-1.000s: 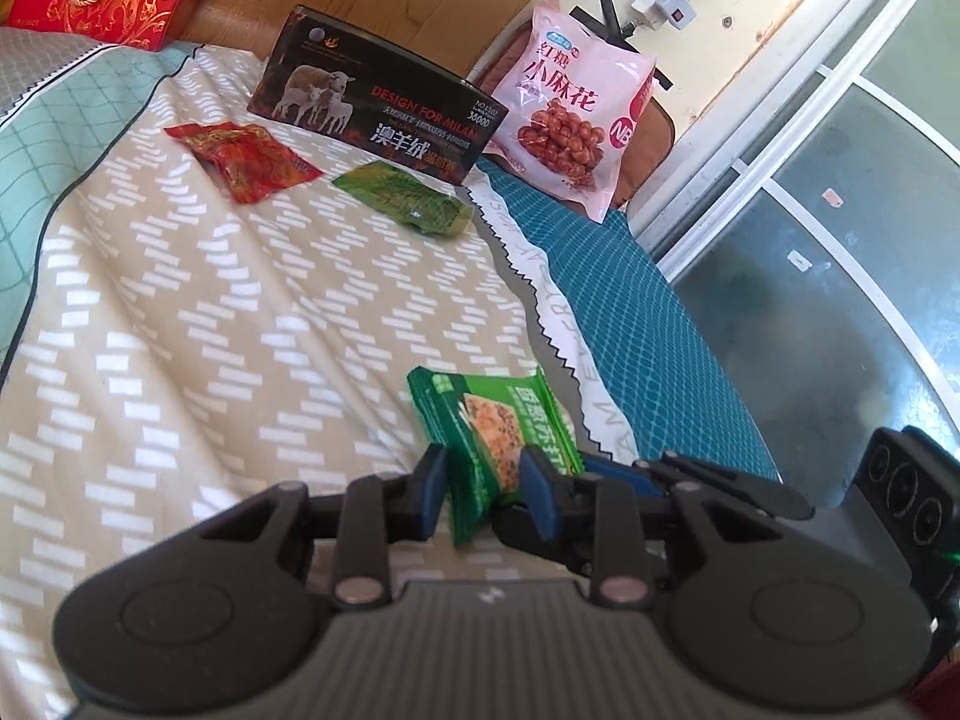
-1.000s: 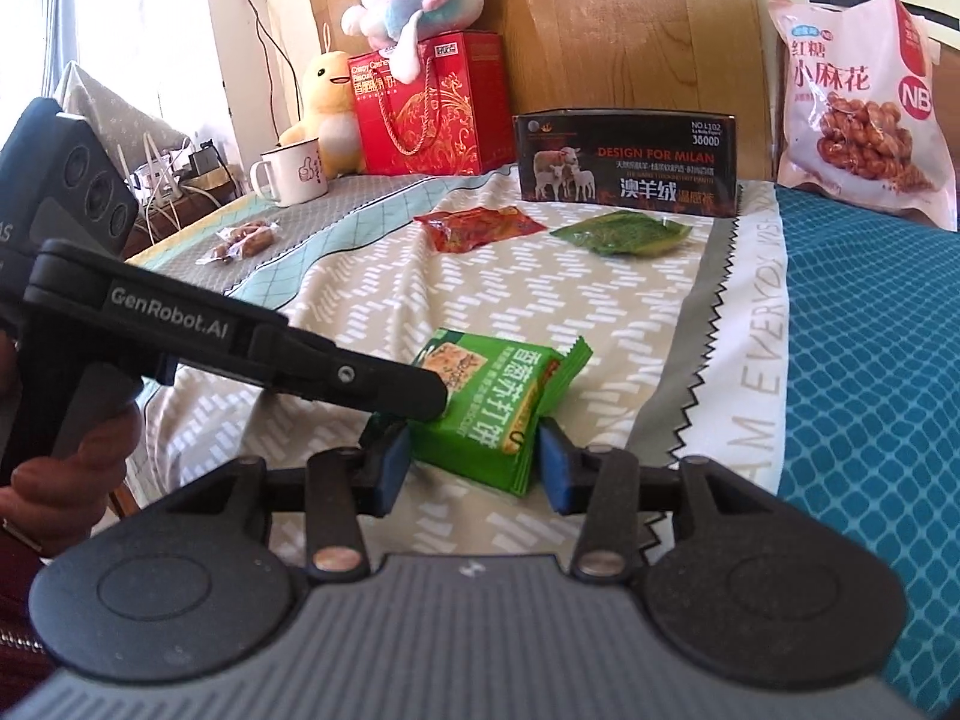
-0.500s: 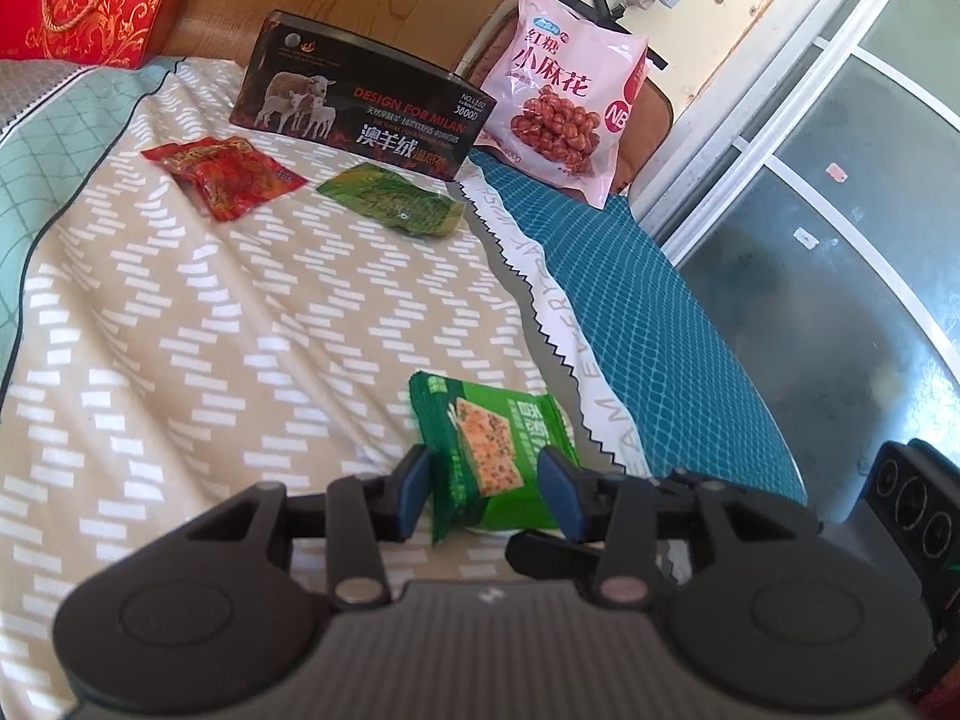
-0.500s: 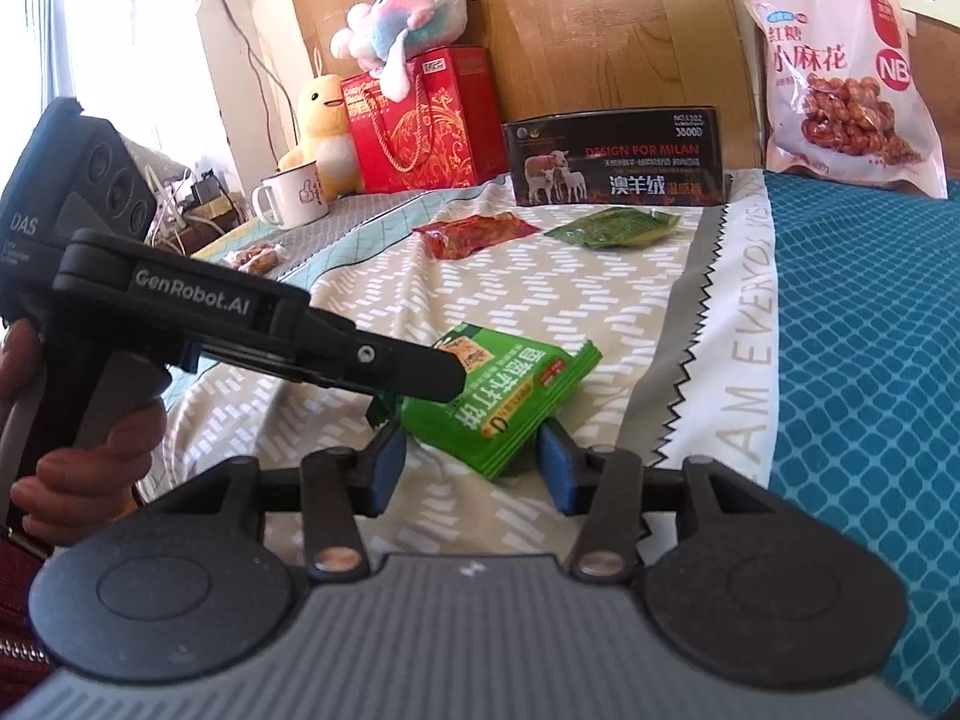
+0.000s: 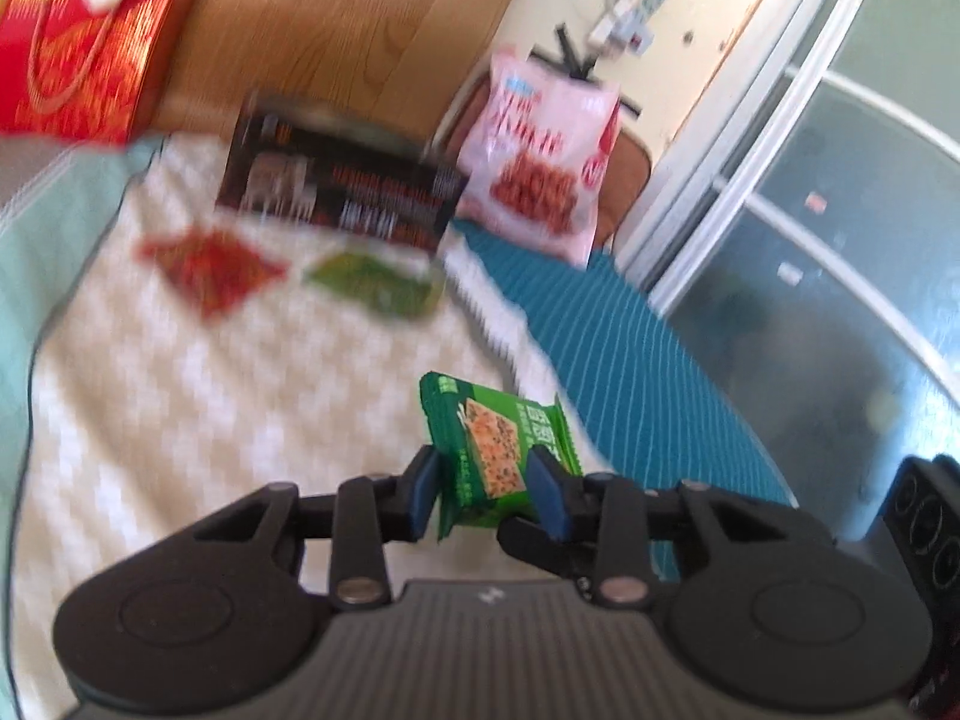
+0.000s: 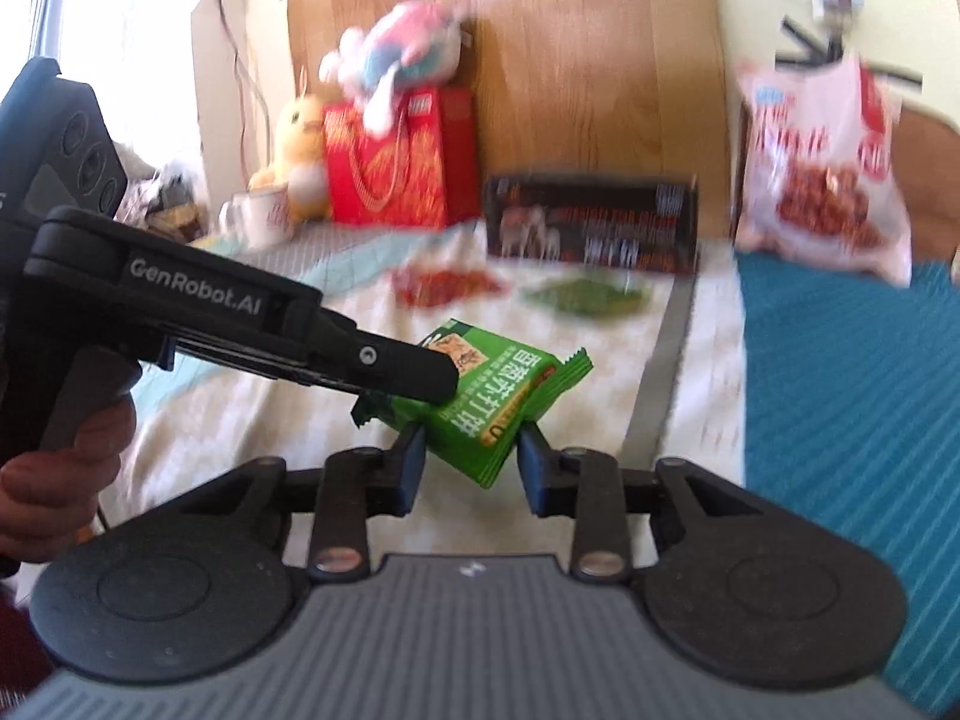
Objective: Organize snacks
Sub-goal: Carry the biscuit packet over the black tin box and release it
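Looking along my left gripper (image 5: pixel 487 495), I saw its blue pads set on either side of the green cracker packet (image 5: pixel 501 456), narrowed around it; the left pad seemed a sliver off the wrapper, so I could not tell for certain how firmly it was clamped. In the right wrist view the same left gripper (image 6: pixel 444 381) reached in from the left with its black finger tip pressed on the upper face of the packet (image 6: pixel 486 402), and the hand (image 6: pixel 60 480) on its handle showed at the frame's edge.

My right gripper (image 6: pixel 471 465) had the lower end of that packet between its pads, which stood close to the wrapper on both sides, though I could not tell whether they actually pinched it. The packet sat tilted, lifted off the patterned bed cover (image 5: pixel 210 396), above the strip where the cover met the teal blanket (image 5: pixel 630 360).

Farther out, everything was smeared by motion blur. A red snack packet (image 5: pixel 213 267) and a green snack packet (image 5: pixel 375 282) lay flat side by side on the cover, near a black box (image 5: pixel 339 192) standing at the headboard. A pink snack bag (image 5: pixel 543 168) leaned upright to the right of the box. A red gift bag (image 6: pixel 399 165) stood to the left, with a plush toy (image 6: pixel 396 63) on top.
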